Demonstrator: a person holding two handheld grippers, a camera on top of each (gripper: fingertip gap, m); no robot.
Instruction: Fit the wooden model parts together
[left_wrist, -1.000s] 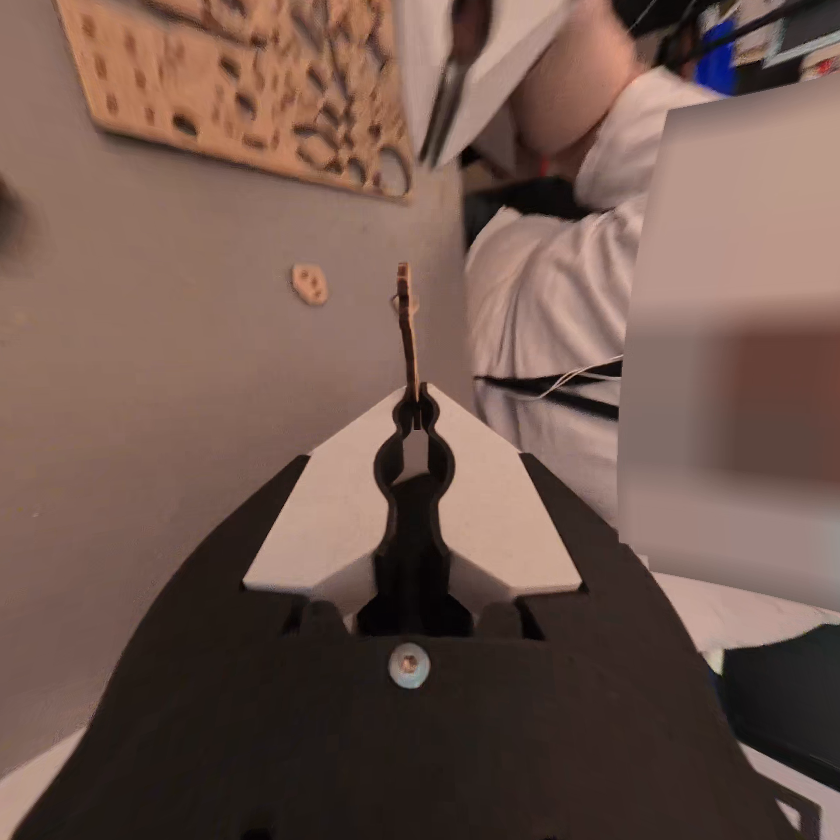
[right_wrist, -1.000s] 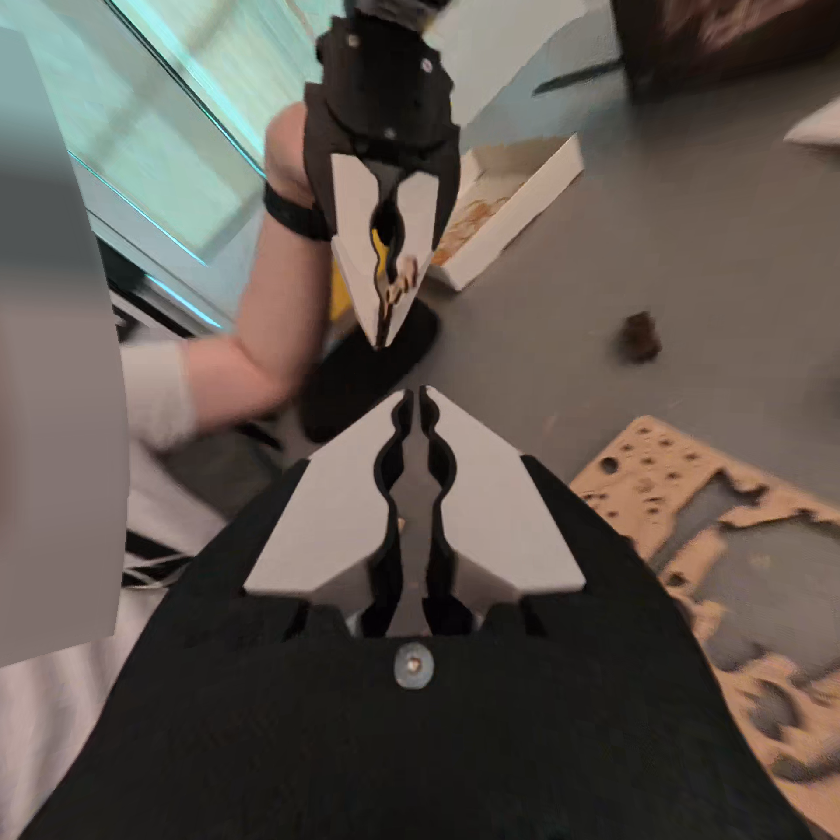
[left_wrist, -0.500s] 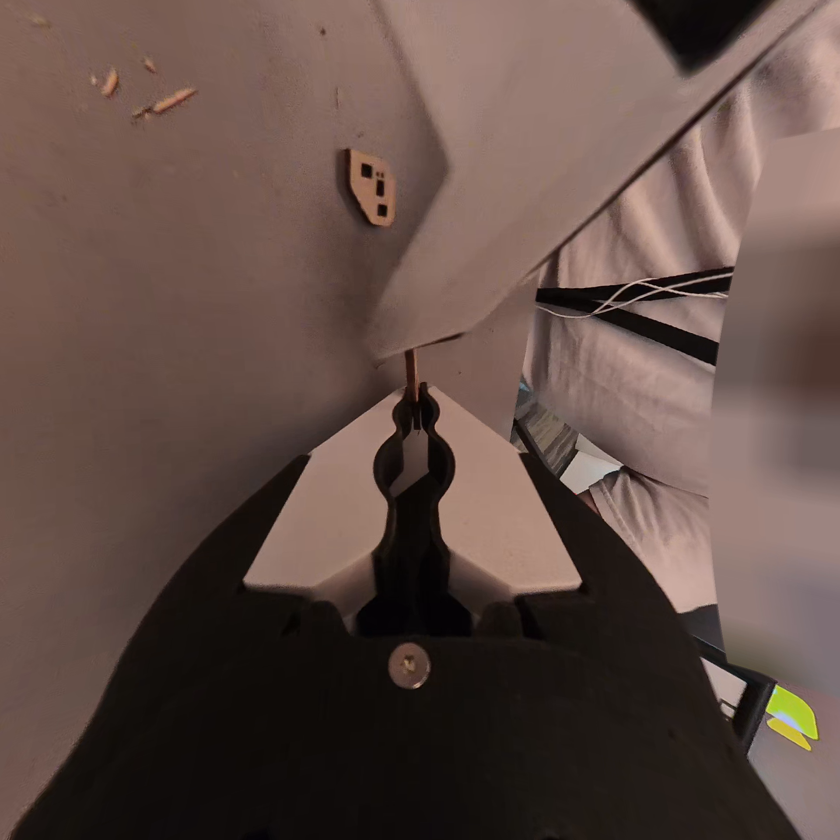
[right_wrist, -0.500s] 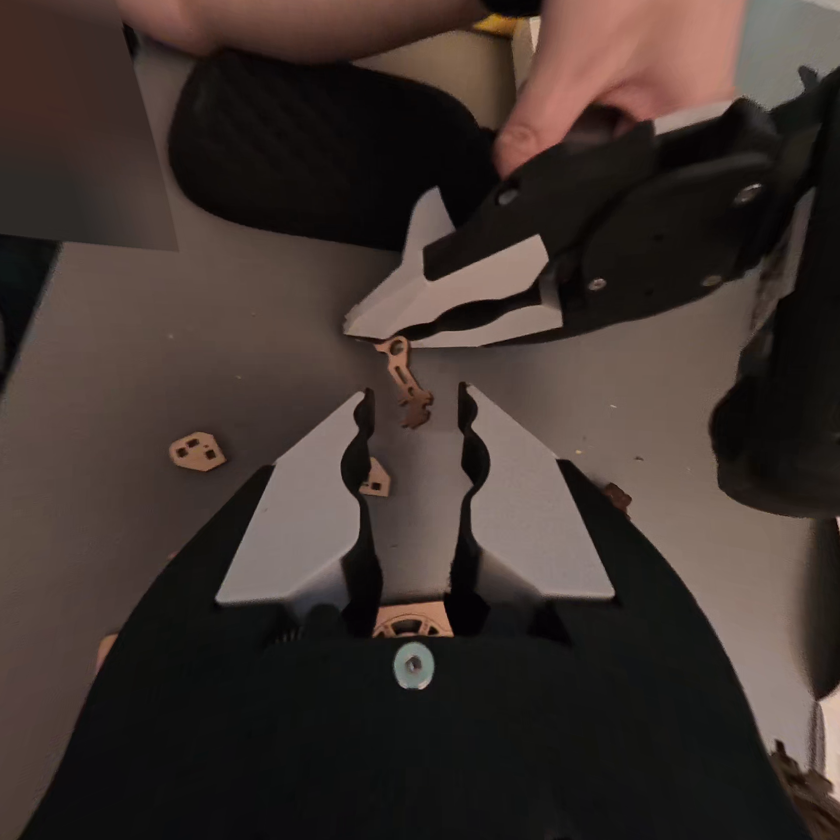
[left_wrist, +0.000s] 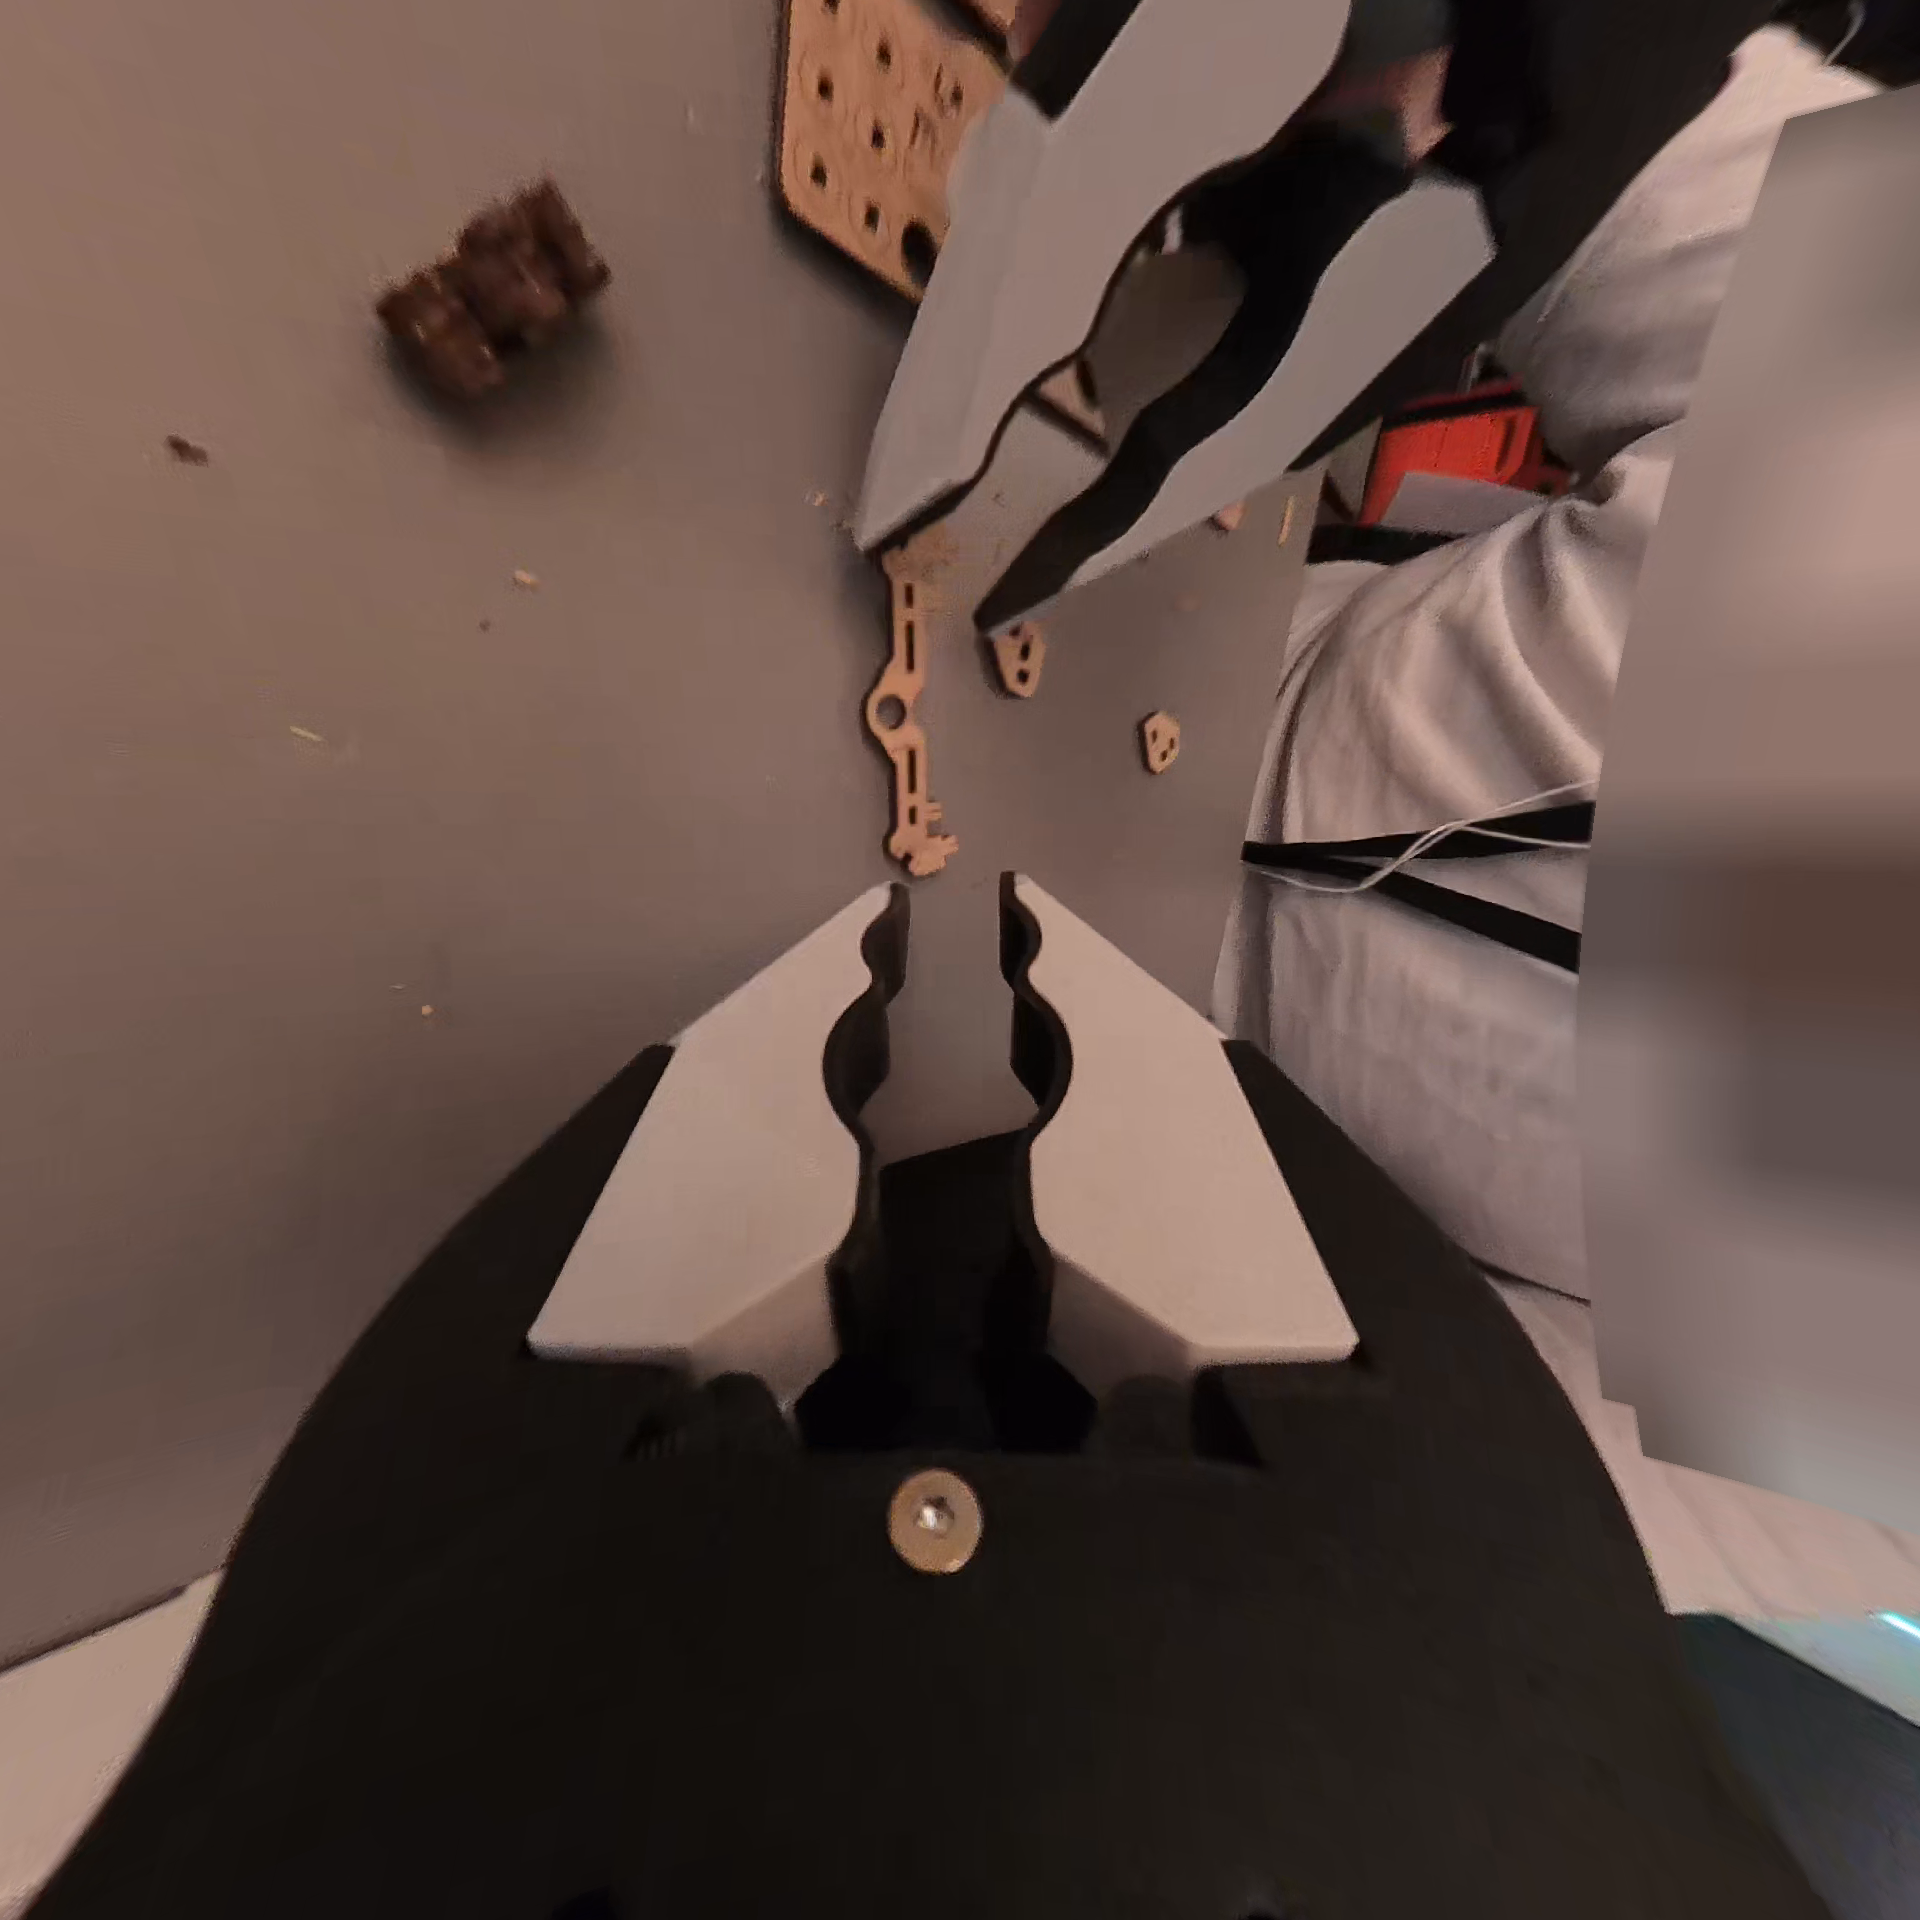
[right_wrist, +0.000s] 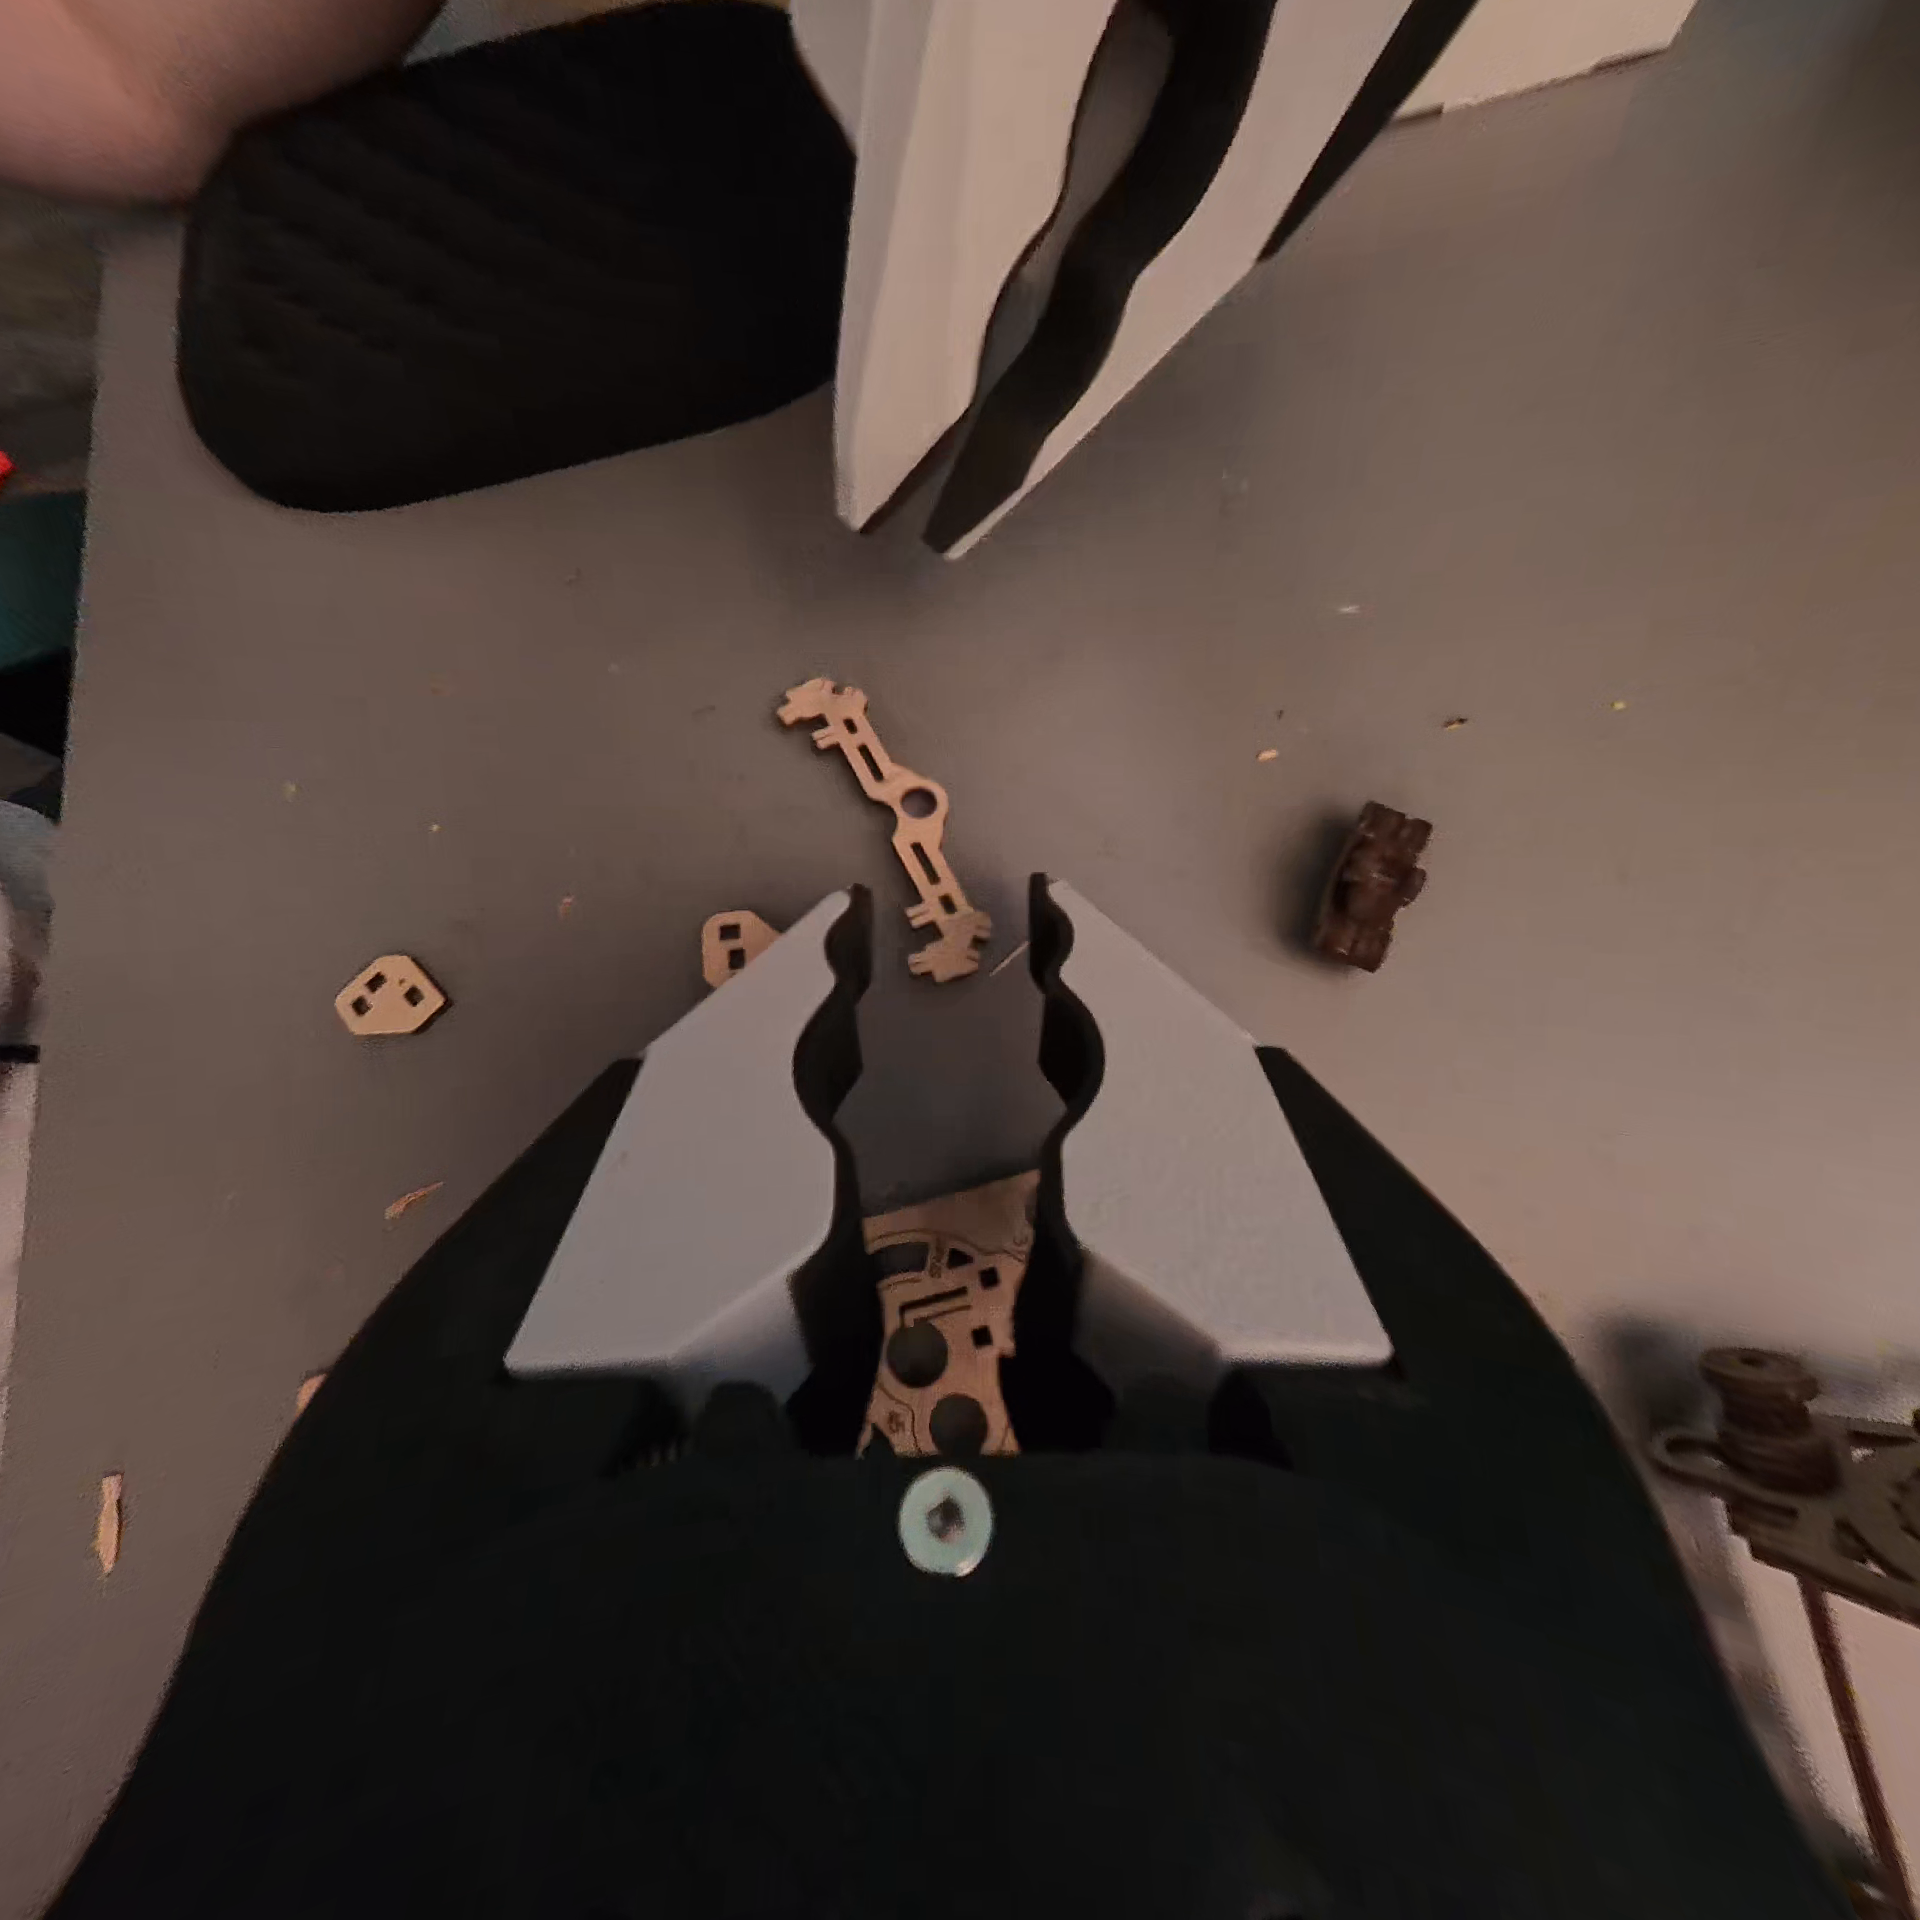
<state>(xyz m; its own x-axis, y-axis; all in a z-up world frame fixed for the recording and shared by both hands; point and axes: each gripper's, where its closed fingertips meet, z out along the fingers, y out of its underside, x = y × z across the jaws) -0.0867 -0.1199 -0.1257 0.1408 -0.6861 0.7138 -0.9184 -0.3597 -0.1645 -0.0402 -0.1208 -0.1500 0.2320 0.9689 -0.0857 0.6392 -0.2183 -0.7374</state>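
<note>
A slim, pale wooden strip (right_wrist: 902, 826) lies flat on the grey table (right_wrist: 1455, 468), between our two grippers. It is a laser-cut model part with a round hole at its middle, small slots along its length and notched, toothed ends.

Our left gripper (left_wrist: 951, 894) hovers just short of one toothed end, its jaws parted and holding nothing. Our right gripper (right_wrist: 945, 896) hangs over the other end, jaws also parted and empty; that end sits in the gap between its tips.

In the right wrist view the strip's long axis runs diagonally, from upper left down toward our right gripper. In the left wrist view it runs nearly straight away from us.

We judge the strip to be very light, thin and stiff, and likely to snap at the slots or the hole if squeezed hard or bent. Lying flat, it offers little edge to pinch. We judge the best hold to be across its width on a solid stretch beside the central hole, away from the fine teeth.

Two small wooden plates (right_wrist: 390, 997) with square holes lie nearby, and a dark gear-like stack (right_wrist: 1366, 885) sits farther off.
</note>
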